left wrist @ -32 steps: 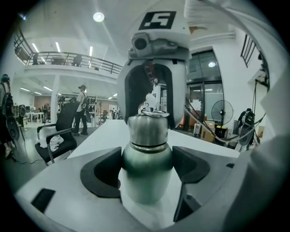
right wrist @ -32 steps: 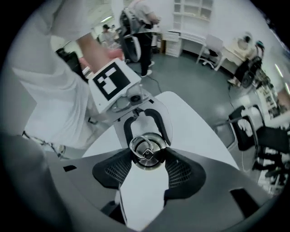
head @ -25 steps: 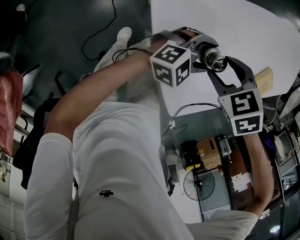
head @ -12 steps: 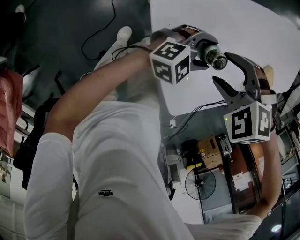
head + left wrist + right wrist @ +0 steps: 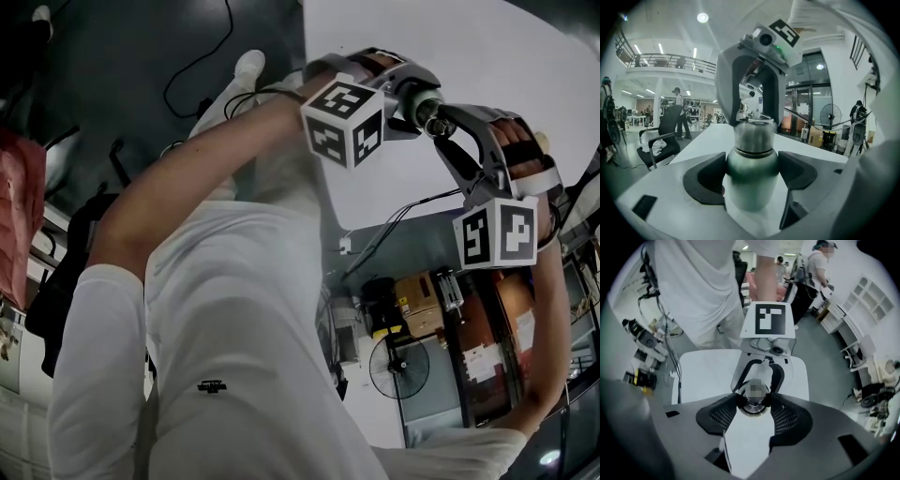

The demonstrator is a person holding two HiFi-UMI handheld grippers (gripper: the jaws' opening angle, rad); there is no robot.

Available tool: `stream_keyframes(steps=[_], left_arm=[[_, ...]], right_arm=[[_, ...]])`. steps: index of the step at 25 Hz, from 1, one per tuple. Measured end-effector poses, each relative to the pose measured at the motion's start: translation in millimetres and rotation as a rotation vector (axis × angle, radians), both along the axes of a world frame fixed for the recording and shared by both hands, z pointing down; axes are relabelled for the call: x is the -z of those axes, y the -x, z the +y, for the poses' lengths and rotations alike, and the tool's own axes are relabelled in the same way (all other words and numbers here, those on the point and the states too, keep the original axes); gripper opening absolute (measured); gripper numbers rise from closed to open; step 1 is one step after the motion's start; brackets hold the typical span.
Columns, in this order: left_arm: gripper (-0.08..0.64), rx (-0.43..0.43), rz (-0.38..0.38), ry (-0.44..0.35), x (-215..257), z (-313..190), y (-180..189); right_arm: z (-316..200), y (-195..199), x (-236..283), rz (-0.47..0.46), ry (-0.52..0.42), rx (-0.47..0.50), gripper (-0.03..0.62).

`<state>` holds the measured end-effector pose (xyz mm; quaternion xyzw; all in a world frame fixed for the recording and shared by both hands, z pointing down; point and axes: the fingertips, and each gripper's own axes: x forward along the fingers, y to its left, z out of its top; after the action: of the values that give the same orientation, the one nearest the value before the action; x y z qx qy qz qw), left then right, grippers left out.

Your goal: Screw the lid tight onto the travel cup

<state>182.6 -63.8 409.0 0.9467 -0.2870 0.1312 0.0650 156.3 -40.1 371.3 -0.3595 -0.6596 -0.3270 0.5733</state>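
Observation:
A steel travel cup [image 5: 752,183] stands upright between the pads of my left gripper [image 5: 751,168], which is shut on its body. In the head view the cup [image 5: 424,101] is held up over the white table, just past the left gripper's marker cube [image 5: 342,122]. My right gripper [image 5: 753,405] points straight down onto the cup's lid [image 5: 753,408]. Its jaws have just been closing, and both pads now press on the lid's sides. From the left gripper view, the right gripper [image 5: 751,119] straddles the lid [image 5: 754,133] from above.
The white table [image 5: 525,75] lies under and beyond the cup. A tan block [image 5: 528,159] sits near its right edge. Cables, boxes and a floor fan [image 5: 398,370] are on the floor below. People and an office chair [image 5: 661,140] are in the background.
Half a second ago the right gripper stood open, off to the right of the cup. It has rolled about its axis, come back and shut on the lid. The left gripper has not moved.

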Motion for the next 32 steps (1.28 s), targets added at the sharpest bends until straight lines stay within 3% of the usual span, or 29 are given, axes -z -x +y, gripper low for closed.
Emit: stream_keyframes(steps=[6,12,14,17,18,20,22,30,32], left_arm=[[0.336,-0.001,0.0,0.0,2,1,1],[0.336,0.004,-0.006,0.0,2,1,1],[0.336,0.004,-0.008,0.001,2,1,1],[0.336,0.005,-0.008,0.003,1,1,2],[0.336,0.005,-0.007,0.003,1,1,1],[0.336,0.004,-0.005,0.002,1,1,1],[0.336,0.002,-0.003,0.0,1,2,1],[0.336,-0.003,-0.002,0.001,2,1,0],[0.336,-0.003,-0.001,0.001,1,1,1]], right_arm=[[-6,7,3,0.003,0.053,-0.431,0.221],[-13,7,2,-0.008,0.033,-0.903,0.221],[-13,7,1,-0.015,0.028,-0.98,0.221],[-12,7,-2,-0.001,0.055,-1.015,0.236],[-12,6,-3,0.006,0.068,-1.018,0.275],[-13,7,2,-0.004,0.073,-0.988,0.29],[-12,13,11,-0.041,0.07,-0.9,0.295],[6,21,30,-0.01,0.078,-0.38,0.295],[7,18,26,0.005,0.029,-0.19,0.295]])
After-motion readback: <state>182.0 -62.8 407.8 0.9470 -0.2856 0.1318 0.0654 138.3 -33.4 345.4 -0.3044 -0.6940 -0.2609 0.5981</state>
